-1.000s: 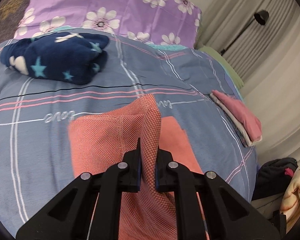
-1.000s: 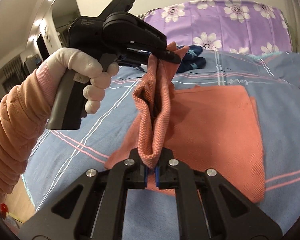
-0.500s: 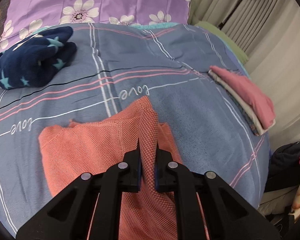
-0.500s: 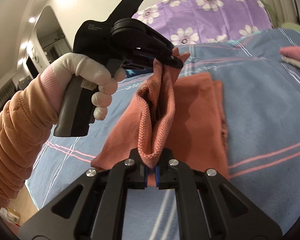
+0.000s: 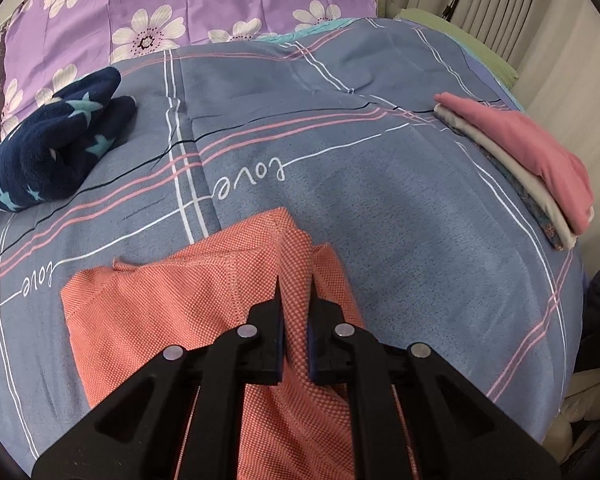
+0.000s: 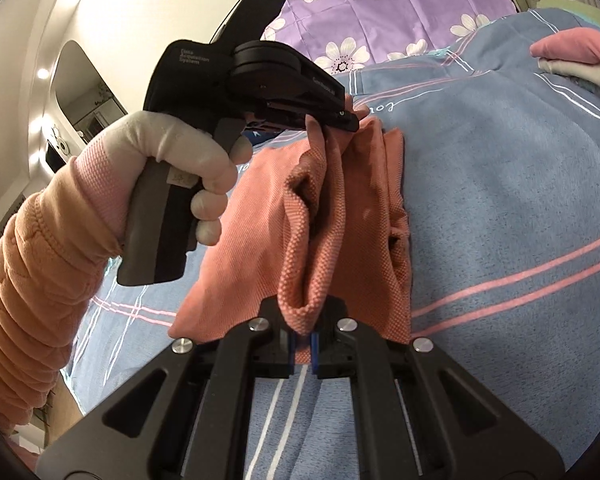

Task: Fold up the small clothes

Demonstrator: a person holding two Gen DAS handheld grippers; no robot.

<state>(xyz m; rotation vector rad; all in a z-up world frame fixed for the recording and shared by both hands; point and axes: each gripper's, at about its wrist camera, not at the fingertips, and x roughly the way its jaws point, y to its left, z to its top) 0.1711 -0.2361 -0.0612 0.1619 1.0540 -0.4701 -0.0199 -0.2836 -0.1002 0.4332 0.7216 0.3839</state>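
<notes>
A coral-orange knit garment [image 5: 172,304] lies partly folded on the blue plaid bedspread [image 5: 400,216]. My left gripper [image 5: 296,300] is shut on one raised edge of it. My right gripper [image 6: 303,320] is shut on the other end of the same edge, so the garment [image 6: 364,216] hangs doubled between the two. In the right wrist view the left gripper [image 6: 340,114] is held by a gloved hand above the cloth, and the lower layer rests flat on the bed.
A dark blue star-print fleece [image 5: 52,148] lies bunched at the far left. A stack of folded clothes with a pink top [image 5: 536,160] sits at the bed's right edge. A purple flowered pillow [image 5: 188,4] is at the head. Dark items lie beyond the right edge.
Both grippers have carried the held edge to the right across the garment, narrowing the visible flat part. The folded stack has come closer in both views.
</notes>
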